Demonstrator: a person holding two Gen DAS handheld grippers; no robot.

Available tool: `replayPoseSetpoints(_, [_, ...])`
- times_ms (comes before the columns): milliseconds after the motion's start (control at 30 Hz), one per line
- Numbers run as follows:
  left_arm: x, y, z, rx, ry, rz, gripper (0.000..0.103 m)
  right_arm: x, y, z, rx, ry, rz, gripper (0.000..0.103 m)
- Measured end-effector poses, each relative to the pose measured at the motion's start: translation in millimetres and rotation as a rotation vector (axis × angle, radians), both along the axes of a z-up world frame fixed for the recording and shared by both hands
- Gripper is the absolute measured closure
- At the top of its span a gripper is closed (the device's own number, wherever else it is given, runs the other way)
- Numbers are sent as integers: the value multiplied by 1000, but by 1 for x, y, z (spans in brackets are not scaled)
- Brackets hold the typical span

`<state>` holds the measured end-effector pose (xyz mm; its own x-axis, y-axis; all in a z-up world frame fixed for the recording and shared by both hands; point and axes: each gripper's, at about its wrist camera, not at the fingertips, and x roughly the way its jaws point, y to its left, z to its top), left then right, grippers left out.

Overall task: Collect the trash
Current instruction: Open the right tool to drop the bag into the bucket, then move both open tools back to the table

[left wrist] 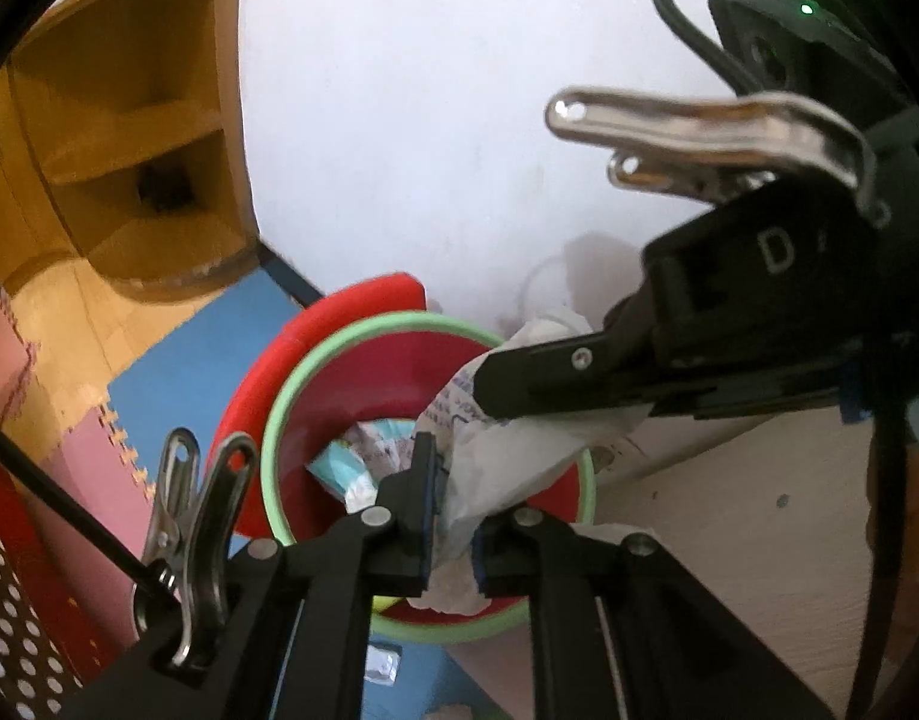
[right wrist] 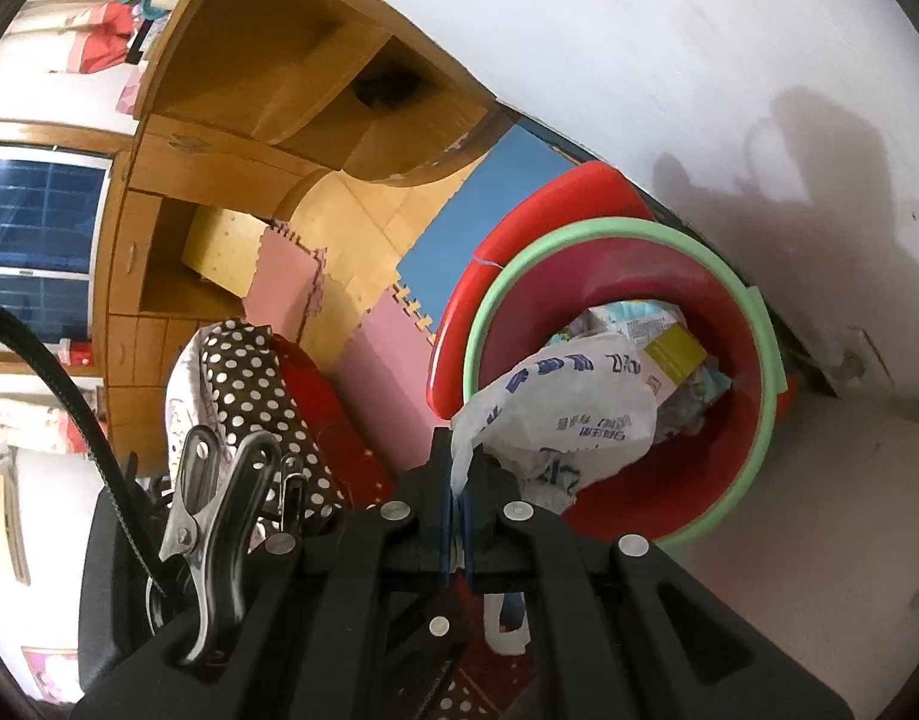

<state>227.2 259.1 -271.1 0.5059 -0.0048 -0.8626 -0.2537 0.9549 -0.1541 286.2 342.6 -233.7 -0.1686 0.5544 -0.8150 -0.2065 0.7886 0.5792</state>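
Observation:
A red trash bin with a green rim stands on the floor against the white wall, with paper and packaging trash inside. A white plastic bag with blue print hangs over the bin's mouth. My left gripper is shut on the bag's lower edge. My right gripper is shut on another part of the bag; it also shows in the left wrist view, coming in from the right above the bin.
A red lid leans behind the bin. A wooden shelf unit stands to the left. Blue and pink foam mats cover the floor. Polka-dot fabric lies at the left.

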Motion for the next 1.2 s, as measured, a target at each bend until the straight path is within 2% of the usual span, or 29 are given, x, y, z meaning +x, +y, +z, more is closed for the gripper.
replayPoseSetpoints(300, [0, 2, -21, -52, 52, -4, 91, 2, -7, -19, -95, 63, -17, 100])
replayPoseSetpoints(400, [0, 8, -29, -78, 61, 14, 86, 2, -8, -19, -114, 58, -24, 99])
replayPoseSetpoints(500, [-1, 16, -33, -92, 63, 31, 79, 3, -8, -19, -119, 56, -24, 99])
replayPoseSetpoints(667, [-4, 19, -39, -73, 83, 36, 45, 4, -8, -20, -127, 47, -27, 99])
replayPoseSetpoints(733, [-7, 19, -42, -63, 89, 33, 43, 5, -10, -21, -134, 49, -35, 99])
replayPoseSetpoints(800, [-8, 21, -46, -63, 100, 27, 43, 6, -12, -23, -148, 55, -51, 92])
replayPoseSetpoints(867, [-11, 21, -49, -67, 108, 29, 43, 8, -16, -27, -163, 67, -69, 61])
replayPoseSetpoints(900, [-12, 21, -51, -71, 112, 29, 43, 8, -17, -28, -169, 66, -72, 50])
replayPoseSetpoints(1100, [-19, 21, -57, -96, 124, 26, 41, 7, -12, -27, -211, 32, -43, 37])
replayPoseSetpoints(1200, [-20, 20, -61, -105, 142, 32, 41, 8, -12, -26, -224, 20, -46, 36])
